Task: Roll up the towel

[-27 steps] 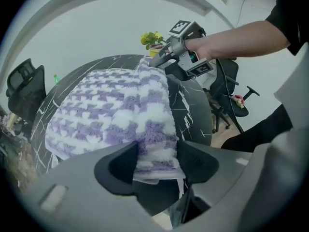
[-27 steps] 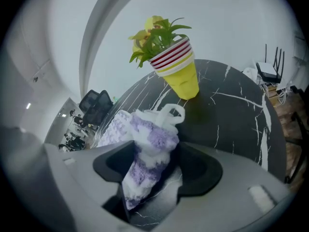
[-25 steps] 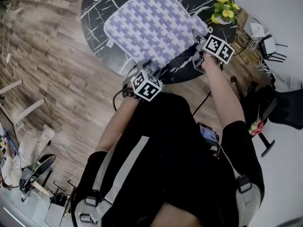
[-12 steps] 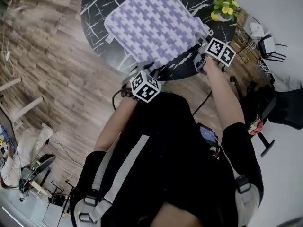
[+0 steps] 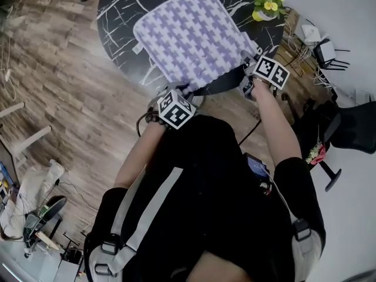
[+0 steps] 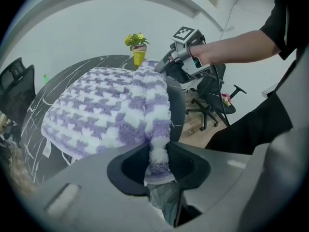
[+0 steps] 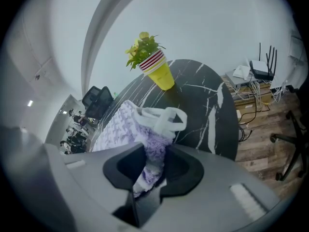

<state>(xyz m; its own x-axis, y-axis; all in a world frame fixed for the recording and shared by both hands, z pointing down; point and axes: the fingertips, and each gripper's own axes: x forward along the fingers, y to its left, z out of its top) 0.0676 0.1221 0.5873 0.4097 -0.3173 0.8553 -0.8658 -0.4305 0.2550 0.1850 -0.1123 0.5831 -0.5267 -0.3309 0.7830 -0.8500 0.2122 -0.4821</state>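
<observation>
A round black table (image 5: 114, 10) veined in white stands on a wood-plank floor (image 5: 64, 93), near a plain white wall (image 7: 203, 18). A black office chair (image 5: 355, 131) sits at the right, and a potted yellow plant (image 5: 265, 6) stands at the table's far edge.

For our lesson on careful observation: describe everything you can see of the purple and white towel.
The towel is fluffy, fleece-like fabric in a purple and white houndstooth pattern. It lies spread out and unrolled on the round black marbled table. A white hanging loop sticks out at one near corner. The left gripper and the right gripper are each shut on a near corner, which bunches up between the jaws.
</observation>
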